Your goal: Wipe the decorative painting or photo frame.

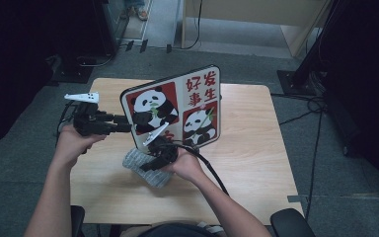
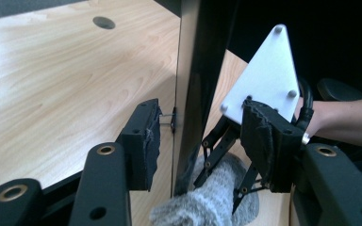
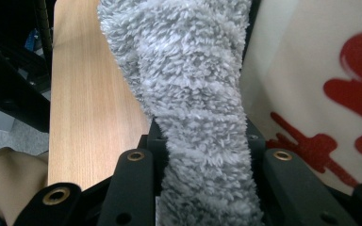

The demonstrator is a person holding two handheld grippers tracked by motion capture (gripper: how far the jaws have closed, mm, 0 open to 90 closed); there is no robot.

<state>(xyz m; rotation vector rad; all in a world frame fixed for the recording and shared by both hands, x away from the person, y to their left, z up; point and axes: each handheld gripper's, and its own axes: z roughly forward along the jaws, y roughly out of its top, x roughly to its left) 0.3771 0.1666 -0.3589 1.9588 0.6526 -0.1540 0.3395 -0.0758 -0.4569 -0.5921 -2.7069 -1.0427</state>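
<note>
Wiping the panda board [image 1: 177, 106]: your right gripper [image 1: 153, 158] clamps the grey cloth [image 1: 145, 170], left gripper [image 2: 198, 141] half-open, seemingly straddling the board's edge untouched; next, close left.

A pale wooden table [image 1: 256, 148] stands on grey carpet floor [image 1: 335, 163]. Black equipment stands [image 1: 303, 69] and cables [image 1: 301, 116] sit at the far right; a light wood cabinet [image 1: 256, 15] stands at the far side. The left side is dark.
</note>
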